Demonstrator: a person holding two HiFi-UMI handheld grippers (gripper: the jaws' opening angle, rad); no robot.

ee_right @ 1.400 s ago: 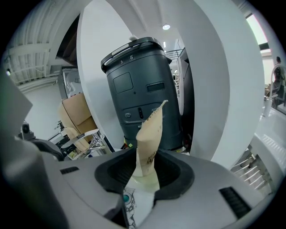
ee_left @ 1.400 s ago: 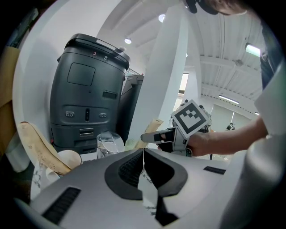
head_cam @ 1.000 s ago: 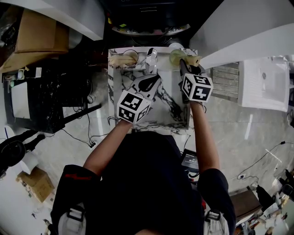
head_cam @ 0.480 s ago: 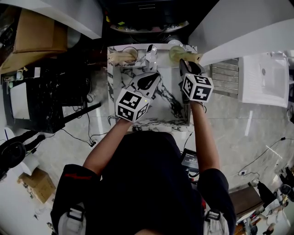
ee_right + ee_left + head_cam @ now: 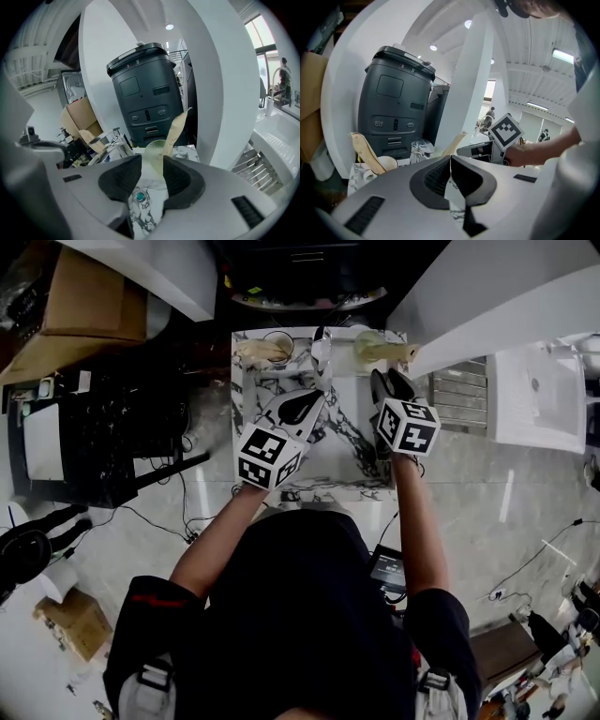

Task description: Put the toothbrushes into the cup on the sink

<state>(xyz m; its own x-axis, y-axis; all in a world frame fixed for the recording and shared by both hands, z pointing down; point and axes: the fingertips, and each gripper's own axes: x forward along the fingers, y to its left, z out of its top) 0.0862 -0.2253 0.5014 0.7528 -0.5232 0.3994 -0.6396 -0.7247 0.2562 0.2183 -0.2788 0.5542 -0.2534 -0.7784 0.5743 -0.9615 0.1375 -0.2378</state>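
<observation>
At the back of the marble sink stand two cups. A white cup at the left holds a paper-wrapped toothbrush, seen as the toothbrush in the cup from the left gripper view. The greenish cup at the right holds another wrapped toothbrush, and the right gripper view shows that cup and toothbrush straight ahead. My left gripper hangs over the basin, jaws shut and empty. My right gripper is short of the green cup, open, nothing between its jaws.
A chrome faucet stands between the cups. The drain lies below the right jaws. A black machine and white curved panels rise behind the sink. A cardboard box is at the left, a floor grate at the right.
Both grippers have drawn back a little from the cups toward the sink's front. Their jaws look the same as before.
</observation>
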